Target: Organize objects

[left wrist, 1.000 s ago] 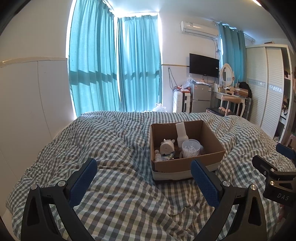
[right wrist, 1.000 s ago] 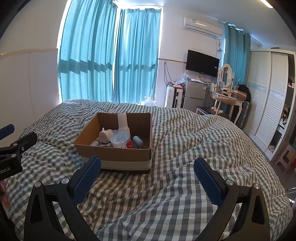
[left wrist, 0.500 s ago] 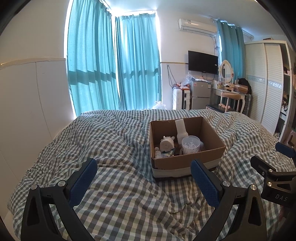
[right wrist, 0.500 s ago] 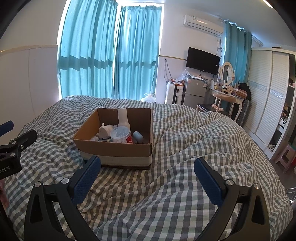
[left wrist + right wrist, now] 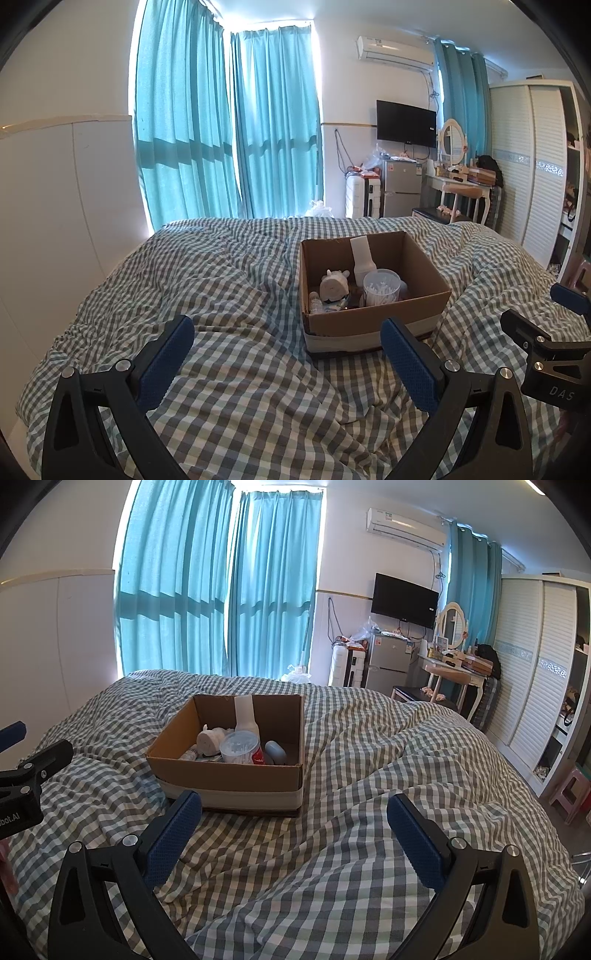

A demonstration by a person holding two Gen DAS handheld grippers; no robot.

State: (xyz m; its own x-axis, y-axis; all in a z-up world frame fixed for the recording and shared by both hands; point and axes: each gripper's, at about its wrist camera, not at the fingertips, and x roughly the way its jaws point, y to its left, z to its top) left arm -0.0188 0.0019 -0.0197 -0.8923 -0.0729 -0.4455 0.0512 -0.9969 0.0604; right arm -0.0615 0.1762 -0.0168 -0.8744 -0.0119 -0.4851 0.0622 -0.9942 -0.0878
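An open cardboard box (image 5: 373, 325) (image 5: 229, 779) sits on the checked bedspread (image 5: 236, 295) (image 5: 369, 760). It holds a white bottle (image 5: 361, 254) (image 5: 245, 716), a clear tub of cotton swabs (image 5: 381, 288) (image 5: 240, 746), a small white animal figure (image 5: 334, 285) (image 5: 207, 740), a red item (image 5: 258, 756) and a grey-blue item (image 5: 275, 752). My left gripper (image 5: 288, 339) is open and empty, short of the box. My right gripper (image 5: 295, 816) is open and empty, in front of the box's right corner.
The bed meets a white wall panel (image 5: 48, 206) on the left. Teal curtains (image 5: 229, 133), a small fridge (image 5: 400, 188), a dressing table (image 5: 458, 184) and a white wardrobe (image 5: 532, 166) stand beyond the bed. A pink stool (image 5: 570, 790) stands at the right.
Both grippers have risen slightly and pulled back a little from the box; the box looks lower and a bit smaller in both views. Both stay open and empty.
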